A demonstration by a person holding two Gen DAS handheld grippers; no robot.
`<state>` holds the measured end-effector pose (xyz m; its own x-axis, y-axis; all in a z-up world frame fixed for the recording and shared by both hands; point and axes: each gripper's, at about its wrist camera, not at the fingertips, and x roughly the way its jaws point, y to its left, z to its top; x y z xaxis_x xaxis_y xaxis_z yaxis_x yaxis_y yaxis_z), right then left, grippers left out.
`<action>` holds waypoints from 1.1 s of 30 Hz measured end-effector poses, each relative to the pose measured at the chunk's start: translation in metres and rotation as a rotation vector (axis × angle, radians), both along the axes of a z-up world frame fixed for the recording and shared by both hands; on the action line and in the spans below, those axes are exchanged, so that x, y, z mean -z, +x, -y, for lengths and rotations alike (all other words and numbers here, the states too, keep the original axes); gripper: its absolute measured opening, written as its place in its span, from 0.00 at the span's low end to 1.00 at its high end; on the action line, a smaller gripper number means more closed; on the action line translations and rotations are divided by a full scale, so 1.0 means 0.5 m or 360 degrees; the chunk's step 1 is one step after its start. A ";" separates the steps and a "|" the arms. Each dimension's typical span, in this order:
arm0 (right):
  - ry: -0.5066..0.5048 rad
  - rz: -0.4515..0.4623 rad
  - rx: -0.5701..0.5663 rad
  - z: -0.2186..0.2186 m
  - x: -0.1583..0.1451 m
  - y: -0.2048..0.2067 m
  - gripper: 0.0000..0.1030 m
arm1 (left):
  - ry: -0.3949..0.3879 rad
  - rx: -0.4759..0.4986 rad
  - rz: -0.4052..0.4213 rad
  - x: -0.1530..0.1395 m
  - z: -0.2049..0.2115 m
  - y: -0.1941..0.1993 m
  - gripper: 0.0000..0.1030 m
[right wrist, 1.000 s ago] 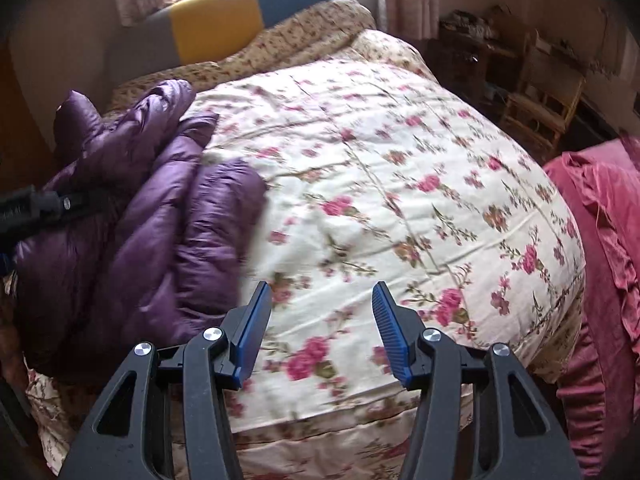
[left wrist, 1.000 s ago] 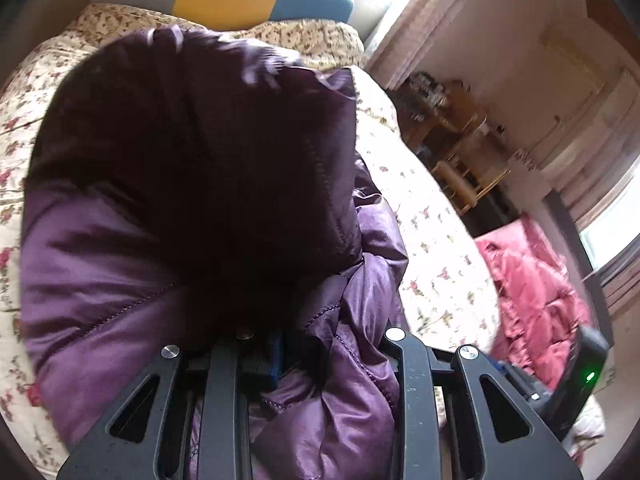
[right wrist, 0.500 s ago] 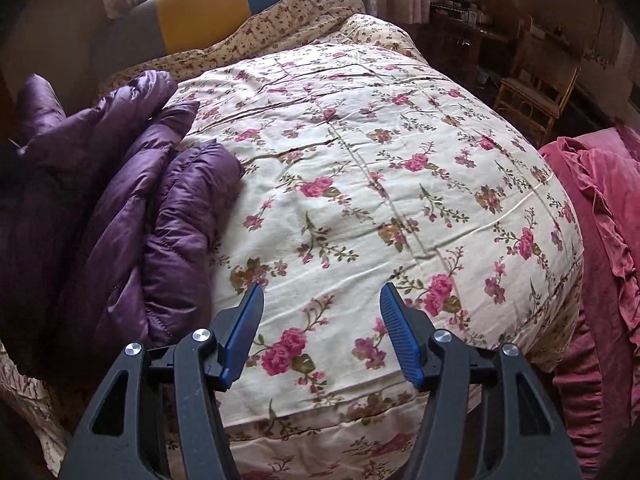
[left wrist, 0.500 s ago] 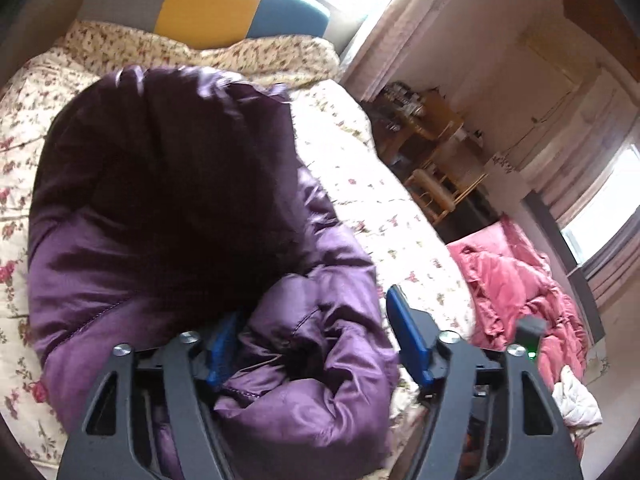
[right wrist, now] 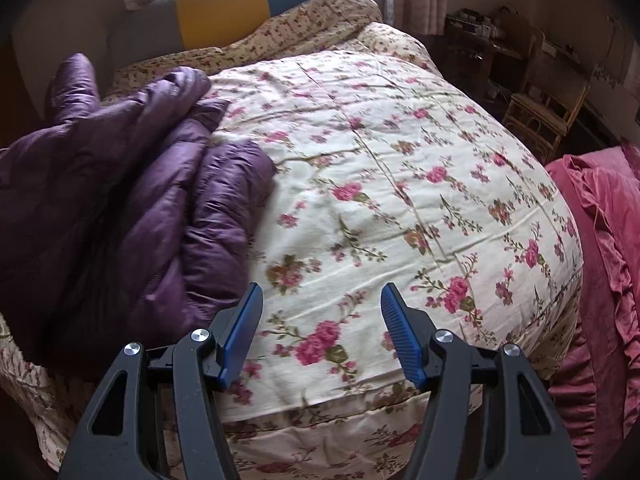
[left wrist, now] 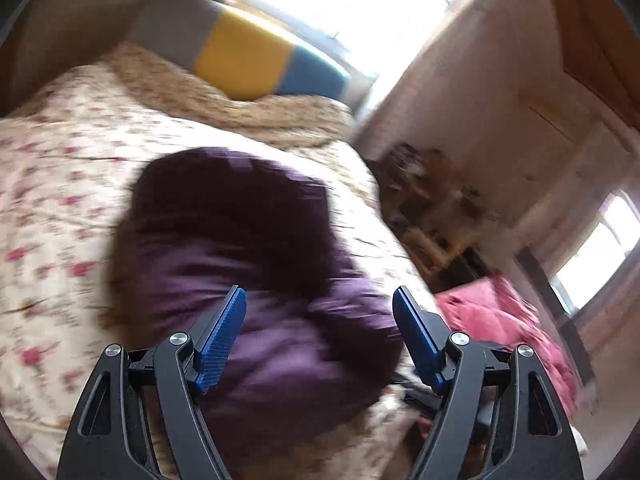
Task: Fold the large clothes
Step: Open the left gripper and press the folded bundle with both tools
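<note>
A purple puffer jacket lies bundled on the floral quilt of the bed. It is blurred in the left wrist view. My left gripper is open and empty, held above the jacket's near end. In the right wrist view the jacket lies at the left of the quilt. My right gripper is open and empty over bare quilt, to the right of the jacket.
A grey, yellow and blue headboard stands at the far end of the bed. A red ruffled blanket hangs at the right side. A wicker chair and cluttered shelves stand beyond the bed.
My left gripper has opened, let go of the jacket and pulled back and up. The jacket now rests on the bed. My right gripper drifted slightly, still open.
</note>
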<state>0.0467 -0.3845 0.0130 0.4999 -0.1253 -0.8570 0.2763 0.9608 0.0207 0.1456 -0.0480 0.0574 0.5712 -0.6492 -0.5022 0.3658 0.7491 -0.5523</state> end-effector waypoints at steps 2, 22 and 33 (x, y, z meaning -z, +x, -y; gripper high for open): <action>-0.0006 0.0020 -0.0037 -0.015 -0.015 0.001 0.60 | 0.0064 -0.0113 -0.0060 0.037 -0.046 0.005 0.73; 0.0138 0.0391 -0.0559 -0.210 -0.220 0.031 0.62 | 0.0216 -0.0187 -0.0198 0.152 -0.088 -0.004 0.68; 0.0083 0.0283 -0.0656 -0.261 -0.168 0.079 0.60 | 0.0236 -0.0161 -0.0179 0.150 -0.076 -0.012 0.66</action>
<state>0.0862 -0.2540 0.0970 0.6390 0.1565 -0.7531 -0.1418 0.9863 0.0847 0.1397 -0.0100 -0.0176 0.5646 -0.5056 -0.6523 0.2266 0.8550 -0.4666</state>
